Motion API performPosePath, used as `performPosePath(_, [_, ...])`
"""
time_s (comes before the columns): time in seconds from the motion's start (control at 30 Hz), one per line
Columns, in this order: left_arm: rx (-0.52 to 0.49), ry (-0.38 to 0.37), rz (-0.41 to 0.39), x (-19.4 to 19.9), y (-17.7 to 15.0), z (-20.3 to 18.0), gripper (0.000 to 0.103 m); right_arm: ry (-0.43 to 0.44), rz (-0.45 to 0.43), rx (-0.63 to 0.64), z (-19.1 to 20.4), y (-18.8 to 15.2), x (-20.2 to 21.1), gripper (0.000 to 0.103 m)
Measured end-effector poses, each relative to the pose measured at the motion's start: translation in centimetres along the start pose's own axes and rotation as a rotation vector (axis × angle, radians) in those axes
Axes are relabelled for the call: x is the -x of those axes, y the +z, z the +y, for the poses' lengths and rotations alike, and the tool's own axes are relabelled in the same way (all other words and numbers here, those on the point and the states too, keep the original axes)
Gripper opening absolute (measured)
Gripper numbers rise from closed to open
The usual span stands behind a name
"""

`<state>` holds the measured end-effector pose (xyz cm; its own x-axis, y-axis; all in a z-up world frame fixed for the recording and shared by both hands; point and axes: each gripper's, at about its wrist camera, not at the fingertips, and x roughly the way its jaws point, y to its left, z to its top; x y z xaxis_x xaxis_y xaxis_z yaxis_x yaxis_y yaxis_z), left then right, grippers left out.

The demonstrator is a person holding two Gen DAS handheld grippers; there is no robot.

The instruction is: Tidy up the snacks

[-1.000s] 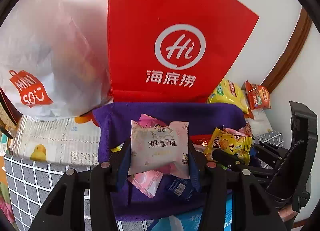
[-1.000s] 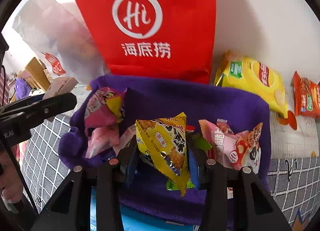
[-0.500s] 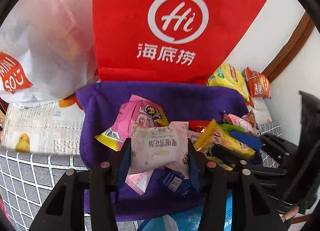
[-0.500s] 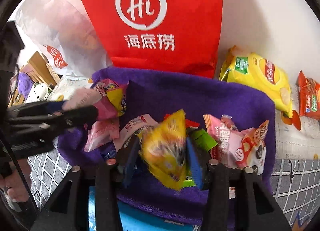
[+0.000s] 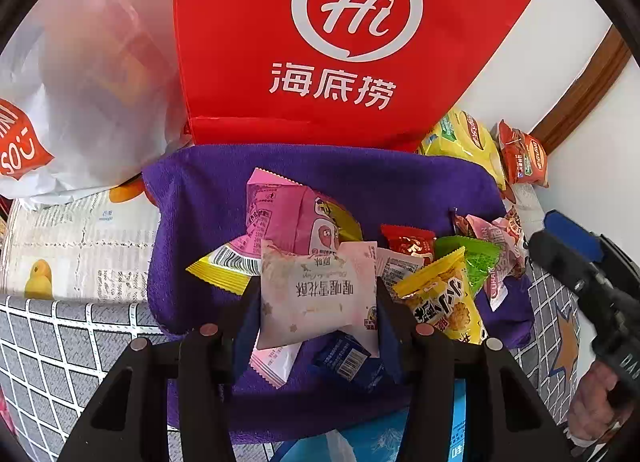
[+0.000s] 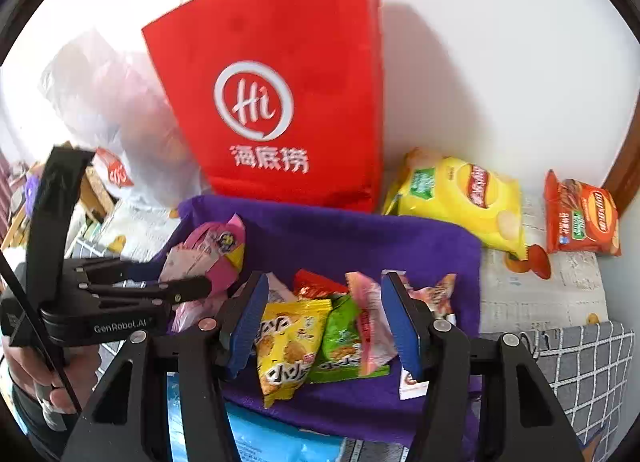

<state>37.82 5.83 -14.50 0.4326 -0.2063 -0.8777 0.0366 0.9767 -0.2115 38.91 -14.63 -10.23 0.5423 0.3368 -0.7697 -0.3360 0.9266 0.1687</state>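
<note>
Left gripper carrying 1 pale pink packet over the snack pile; right gripper empty.

The left gripper (image 5: 318, 302) has its fingers clamped on the 2 side edges of a pale pink packet (image 5: 316, 296), held above the purple cloth (image 5: 192, 221) where the other snacks lie. The right gripper (image 6: 324, 326) has its fingers apart with nothing between them, hovering over the yellow packet (image 6: 290, 346) and green packet (image 6: 340, 342) on the cloth. To finish well, I would lower the pink packet to a bare patch of cloth before letting go, so it lands flat and does not slide onto the heap, keeping the 2 grippers apart. Behind the cloth stands a red bag (image 5: 340, 41); a yellow chip bag (image 6: 460, 197) and an orange packet (image 6: 582, 213) lie off the cloth to the right.
</note>
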Motion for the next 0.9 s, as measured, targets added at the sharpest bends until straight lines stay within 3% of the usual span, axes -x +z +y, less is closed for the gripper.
performPosePath(0.43, [-0.036, 0.04, 0.033, -1.3, 0.0, -0.9, 0.056, -0.041, -0.007, -0.055, -1.5, 0.1, 0.0, 0.058])
performPosePath(0.53, [-0.041, 0.039, 0.038, -1.3, 0.0, -1.2, 0.064, -0.048, -0.006, -0.05, -1.4, 0.0, 0.0, 0.058])
performPosePath(0.6, [-0.045, 0.024, 0.029, -1.1, 0.1, -1.6, 0.078, -0.048, -0.006, -0.049, -1.4, 0.0, 0.0, 0.058])
performPosePath(0.9, [-0.079, 0.037, -0.013, 0.6, 0.1, -2.6, 0.084, -0.058, -0.021, -0.051, -1.4, -0.1, 0.7, 0.058])
